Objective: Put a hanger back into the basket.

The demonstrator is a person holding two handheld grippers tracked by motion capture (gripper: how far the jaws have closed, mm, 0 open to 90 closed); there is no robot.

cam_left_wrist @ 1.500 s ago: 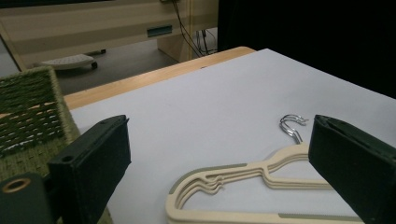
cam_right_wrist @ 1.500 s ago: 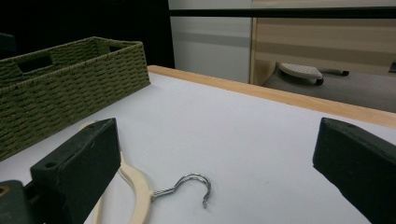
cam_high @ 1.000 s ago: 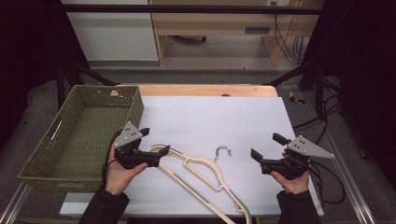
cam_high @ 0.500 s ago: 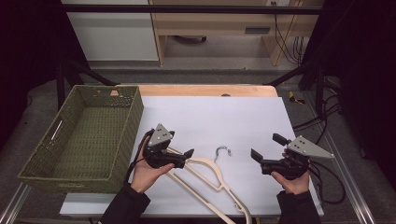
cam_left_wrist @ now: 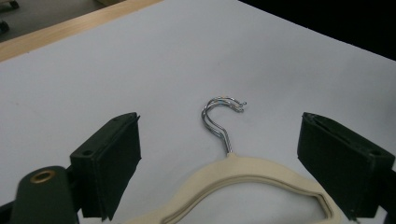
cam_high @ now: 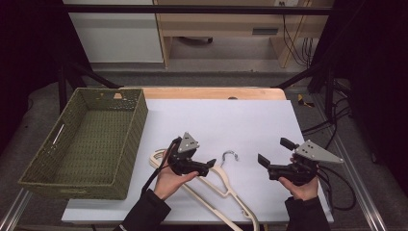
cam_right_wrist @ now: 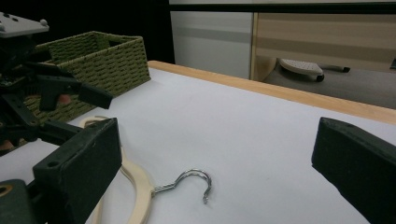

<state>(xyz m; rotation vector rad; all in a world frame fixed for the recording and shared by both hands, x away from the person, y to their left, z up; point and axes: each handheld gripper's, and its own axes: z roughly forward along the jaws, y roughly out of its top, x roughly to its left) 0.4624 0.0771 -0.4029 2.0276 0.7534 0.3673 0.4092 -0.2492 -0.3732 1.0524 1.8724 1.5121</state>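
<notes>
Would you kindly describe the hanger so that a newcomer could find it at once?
Start at the white sheet covering the table, to the right of the green woven basket. Near the sheet's front edge, under the left gripper, lies the cream hanger. Its silver metal hook marks it out.

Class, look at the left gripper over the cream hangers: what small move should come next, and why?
Probably ease the left gripper a little lower and close it. Its fingers have just been closing slightly but stand wide apart, either side of the neck of the cream plastic hangers with chrome wire hooks, not pressing on them. The right gripper waits open.
</notes>
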